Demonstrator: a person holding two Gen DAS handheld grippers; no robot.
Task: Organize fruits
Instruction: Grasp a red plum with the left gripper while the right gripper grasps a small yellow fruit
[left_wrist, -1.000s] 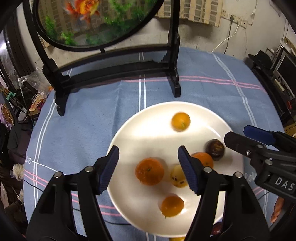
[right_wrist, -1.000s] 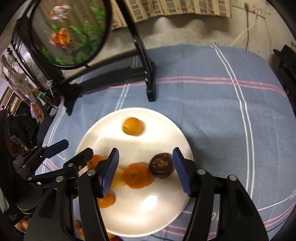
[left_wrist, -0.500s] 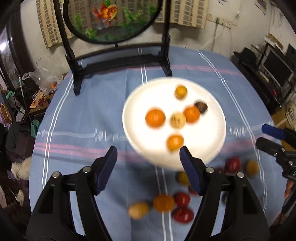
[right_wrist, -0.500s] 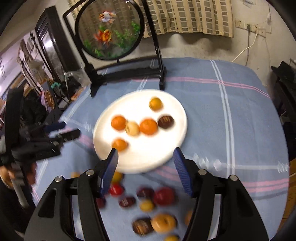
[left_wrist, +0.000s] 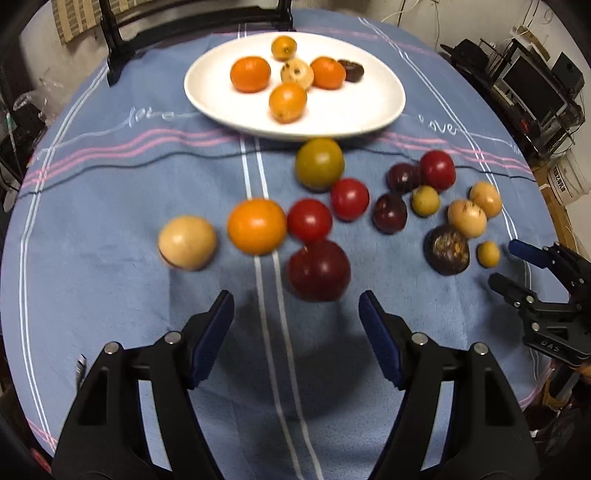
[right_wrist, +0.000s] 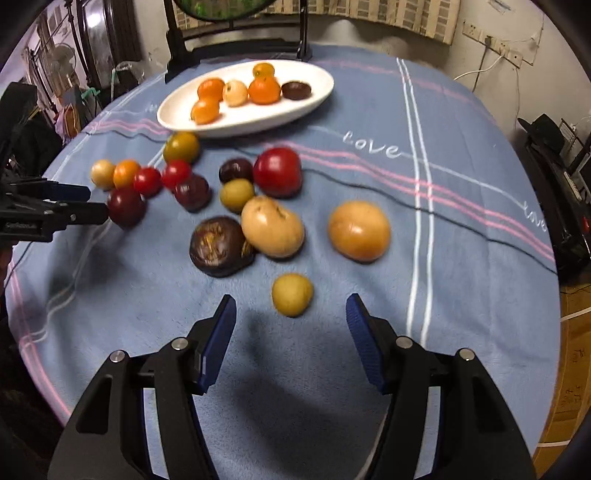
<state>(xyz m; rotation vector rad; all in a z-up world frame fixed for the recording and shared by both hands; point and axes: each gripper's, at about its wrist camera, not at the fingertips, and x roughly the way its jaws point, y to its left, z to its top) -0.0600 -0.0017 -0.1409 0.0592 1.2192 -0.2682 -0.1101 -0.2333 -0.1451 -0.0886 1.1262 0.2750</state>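
Fruits (left_wrist: 319, 269) mostly lie loose on the near surface (left_wrist: 110, 295); we count six on the far plate (left_wrist: 369, 107). Left claw (left_wrist: 296, 334) and right claw (right_wrist: 291, 339) gape, empty.

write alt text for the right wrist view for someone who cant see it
Open right tongs hang empty above a blue striped tablecloth strewn with loose fruit, a small yellow fruit lying just ahead of them. Farther back, a white plate holds six fruits, mostly orange. The left tongs reach in from the left edge.
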